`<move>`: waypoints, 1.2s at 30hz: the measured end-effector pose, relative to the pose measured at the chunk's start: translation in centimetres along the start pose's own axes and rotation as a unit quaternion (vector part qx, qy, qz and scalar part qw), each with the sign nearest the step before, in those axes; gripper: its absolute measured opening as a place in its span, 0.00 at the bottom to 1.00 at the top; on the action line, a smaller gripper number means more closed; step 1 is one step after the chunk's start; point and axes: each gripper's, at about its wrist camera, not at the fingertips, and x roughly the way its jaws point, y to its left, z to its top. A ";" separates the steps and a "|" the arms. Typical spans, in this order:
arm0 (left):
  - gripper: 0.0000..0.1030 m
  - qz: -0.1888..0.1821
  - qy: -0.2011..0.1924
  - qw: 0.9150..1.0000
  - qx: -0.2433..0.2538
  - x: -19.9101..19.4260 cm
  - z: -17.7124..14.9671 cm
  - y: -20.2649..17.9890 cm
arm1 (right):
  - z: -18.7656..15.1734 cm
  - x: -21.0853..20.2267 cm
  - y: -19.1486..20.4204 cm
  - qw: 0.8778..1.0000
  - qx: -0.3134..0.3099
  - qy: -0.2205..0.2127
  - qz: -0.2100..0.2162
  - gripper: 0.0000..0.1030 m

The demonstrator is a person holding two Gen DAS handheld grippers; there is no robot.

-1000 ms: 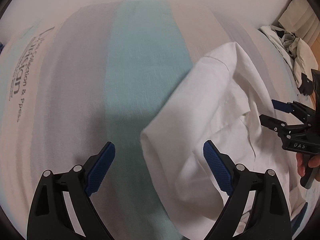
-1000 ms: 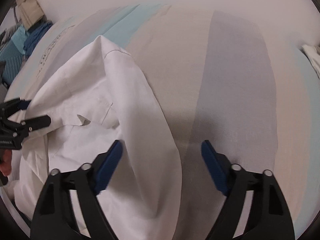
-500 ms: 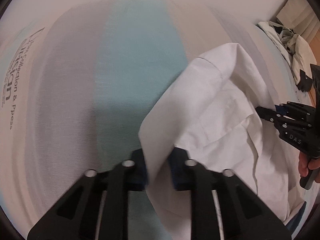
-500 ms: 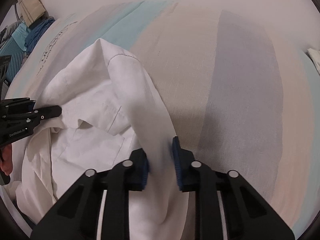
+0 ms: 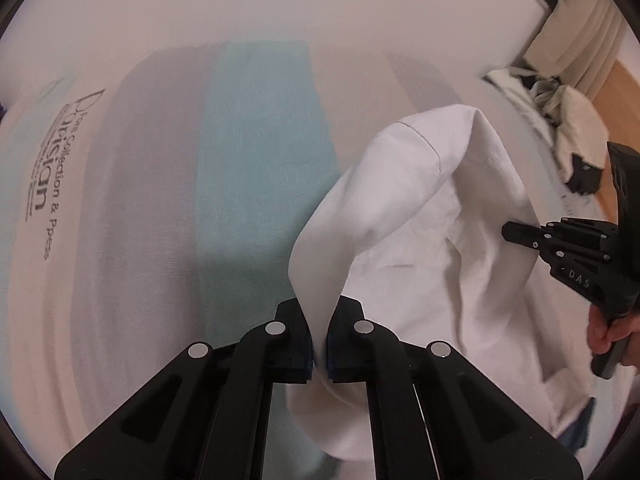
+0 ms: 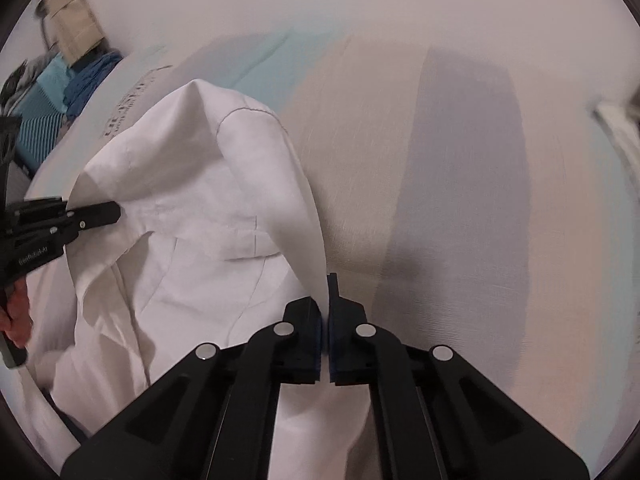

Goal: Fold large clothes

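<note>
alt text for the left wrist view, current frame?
The left gripper is shut on the edge of a white shirt lying bunched on a striped bedsheet. At right, the right gripper pinches the same shirt; a pile of other clothes sits beyond.

Grey print on striped cover (image 5: 132, 208), up and left of left gripper (image 5: 319, 344), running sideways: large word ending "isian", smaller line "Collection & P…", rest too blurred. Same print in right wrist view (image 6: 124, 120), far up-left of right gripper (image 6: 325, 334): unreadable. Body of right gripper, at right edge of left wrist view (image 5: 576, 256): "DAS". Body of left gripper, at left edge of right wrist view (image 6: 36, 232): small white lettering, illegible.
</note>
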 end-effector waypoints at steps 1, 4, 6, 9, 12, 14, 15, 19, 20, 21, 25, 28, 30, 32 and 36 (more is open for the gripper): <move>0.03 -0.005 -0.010 1.000 -0.006 -0.8 -0.3 -0.2 | -0.2 -0.7 0.4 1.000 -0.009 -0.008 -0.007 0.01; 0.03 -0.016 -0.037 0.999 -0.011 -3.1 -1.4 -1.3 | -1.4 -3.5 2.4 0.998 -0.037 -0.037 -0.019 0.01; 0.03 -0.019 -0.055 0.998 -0.009 -4.7 -2.3 -2.3 | -2.3 -5.0 3.2 0.998 -0.032 -0.047 -0.017 0.01; 0.03 -0.014 -0.070 0.997 -0.003 -6.7 -4.4 -3.2 | -3.5 -6.9 4.0 0.997 -0.036 -0.061 -0.022 0.01; 0.03 -0.007 -0.085 0.996 -0.003 -8.5 -6.4 -3.6 | -4.6 -8.4 4.5 0.996 -0.037 -0.073 -0.026 0.01; 0.03 -0.002 -0.093 0.996 -0.003 -9.3 -7.7 -4.0 | -5.6 -9.4 4.6 0.996 -0.031 -0.080 -0.026 0.01; 0.03 -0.002 -0.094 0.996 -0.006 -9.7 -8.5 -4.1 | -6.2 -9.8 4.6 0.996 -0.029 -0.078 -0.025 0.01; 0.03 0.002 -0.100 0.995 -0.022 -10.8 -11.0 -3.7 | -8.2 -10.9 4.7 0.996 -0.016 -0.079 -0.029 0.01; 0.03 0.003 -0.101 0.995 -0.022 -11.1 -11.6 -3.8 | -9.0 -11.2 4.8 0.996 -0.015 -0.079 -0.030 0.01; 0.03 0.005 -0.104 0.994 -0.021 -11.4 -12.0 -4.0 | -9.7 -11.5 4.8 0.997 -0.011 -0.077 -0.028 0.01; 0.03 0.009 -0.111 0.994 -0.019 -12.5 -14.1 -4.7 | -12.3 -12.8 4.6 0.997 -0.006 -0.075 -0.028 0.01; 0.03 0.017 -0.110 0.994 -0.001 -13.2 -15.9 -5.8 | -14.6 -14.0 4.7 0.997 -0.008 -0.072 -0.027 0.01; 0.03 0.019 -0.108 0.994 0.010 -13.7 -17.4 -6.6 | -16.2 -14.5 5.1 0.997 -0.011 -0.068 -0.024 0.01; 0.03 0.017 -0.106 0.994 0.009 -14.1 -18.7 -7.1 | -17.7 -15.2 5.5 0.997 -0.019 -0.069 -0.025 0.01; 0.03 0.025 -0.109 0.994 0.021 -14.9 -20.9 -8.2 | -19.9 -16.2 5.9 0.997 -0.020 -0.067 -0.021 0.01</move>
